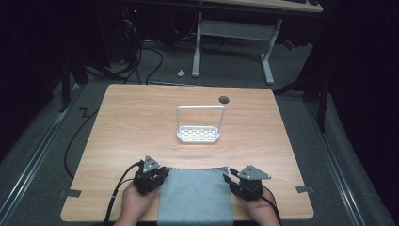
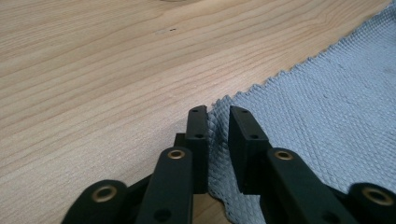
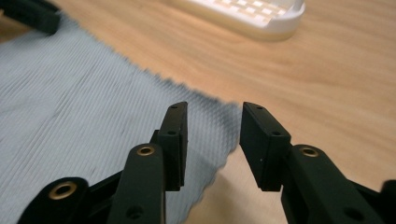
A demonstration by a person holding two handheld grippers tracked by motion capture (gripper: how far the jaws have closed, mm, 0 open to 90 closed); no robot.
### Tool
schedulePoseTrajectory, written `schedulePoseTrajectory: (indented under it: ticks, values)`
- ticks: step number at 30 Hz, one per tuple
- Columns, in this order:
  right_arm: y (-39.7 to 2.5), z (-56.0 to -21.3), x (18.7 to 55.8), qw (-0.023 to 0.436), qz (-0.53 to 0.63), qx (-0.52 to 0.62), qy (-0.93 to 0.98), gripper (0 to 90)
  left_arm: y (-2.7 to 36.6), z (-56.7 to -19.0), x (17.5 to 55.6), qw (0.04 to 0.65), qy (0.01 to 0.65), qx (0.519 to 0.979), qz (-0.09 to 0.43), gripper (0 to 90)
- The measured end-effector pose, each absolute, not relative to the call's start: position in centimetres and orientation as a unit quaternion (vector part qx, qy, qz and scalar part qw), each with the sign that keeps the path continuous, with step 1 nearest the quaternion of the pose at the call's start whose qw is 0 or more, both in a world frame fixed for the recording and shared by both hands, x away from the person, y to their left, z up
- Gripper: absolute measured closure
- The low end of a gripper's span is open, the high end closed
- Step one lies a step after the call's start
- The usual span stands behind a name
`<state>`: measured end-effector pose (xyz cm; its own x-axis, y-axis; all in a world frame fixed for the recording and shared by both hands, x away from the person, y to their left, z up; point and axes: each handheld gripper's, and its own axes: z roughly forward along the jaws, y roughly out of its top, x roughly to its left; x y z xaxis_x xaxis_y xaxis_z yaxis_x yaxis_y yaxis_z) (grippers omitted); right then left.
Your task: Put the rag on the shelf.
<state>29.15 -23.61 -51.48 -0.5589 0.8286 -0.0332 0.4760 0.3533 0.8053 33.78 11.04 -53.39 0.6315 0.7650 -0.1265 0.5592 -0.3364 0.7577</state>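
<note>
A grey-blue waffle-weave cloth (image 1: pixel 195 195) lies flat at the table's near edge between the person's two hands. My left gripper (image 1: pixel 163 173) is at its far left corner. In the left gripper view the jaws stand close together with that raised corner of the cloth (image 2: pixel 317 116) pinched between them, so my left gripper (image 2: pixel 218 112) is shut on it. My right gripper (image 1: pixel 227 173) is at the far right corner. It (image 3: pixel 214 108) is open, its jaws standing on either side of the corner of the cloth (image 3: pixel 70 102), which lies flat.
A white slotted rack (image 1: pixel 200 135) with a tall wire hoop stands mid-table beyond the cloth, and its base (image 3: pixel 247 14) lies ahead of the right jaws. The wooden table (image 1: pixel 131 122) has a dark cable hole (image 1: pixel 224 99) at the back.
</note>
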Motion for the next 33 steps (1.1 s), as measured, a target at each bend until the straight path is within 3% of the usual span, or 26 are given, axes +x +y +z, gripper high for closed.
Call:
schedulePoseTrajectory:
  ticks: [3, 6, 14, 15, 26, 33]
  values:
    - [-23.2, -51.0, 31.1, 0.226, 0.381, 0.432, 0.786, 57.9, 11.2, -53.4, 33.9, 0.408, 0.407, 0.809, 0.117, 83.7]
    - [-23.0, -51.7, 33.1, 0.197, 0.367, 0.459, 0.785, 54.5, 11.2, -53.5, 33.8, 0.409, 0.404, 0.810, 0.117, 85.4]
    - [-23.4, -53.0, 32.8, 0.180, 0.361, 0.462, 0.790, 55.2, 11.2, -53.5, 33.8, 0.414, 0.409, 0.806, 0.111, 85.4]
    - [-23.4, -53.0, 32.6, 0.182, 0.363, 0.460, 0.790, 61.5, 11.2, -53.5, 33.8, 0.414, 0.409, 0.806, 0.112, 85.4]
    - [-22.9, -53.0, 32.3, 0.186, 0.358, 0.435, 0.805, 87.5, 11.2, -53.5, 33.8, 0.413, 0.402, 0.810, 0.110, 86.4]
    - [-22.9, -52.8, 31.9, 0.197, 0.365, 0.427, 0.804, 88.9, 11.5, -53.2, 33.6, 0.428, 0.404, 0.801, 0.110, 88.0]
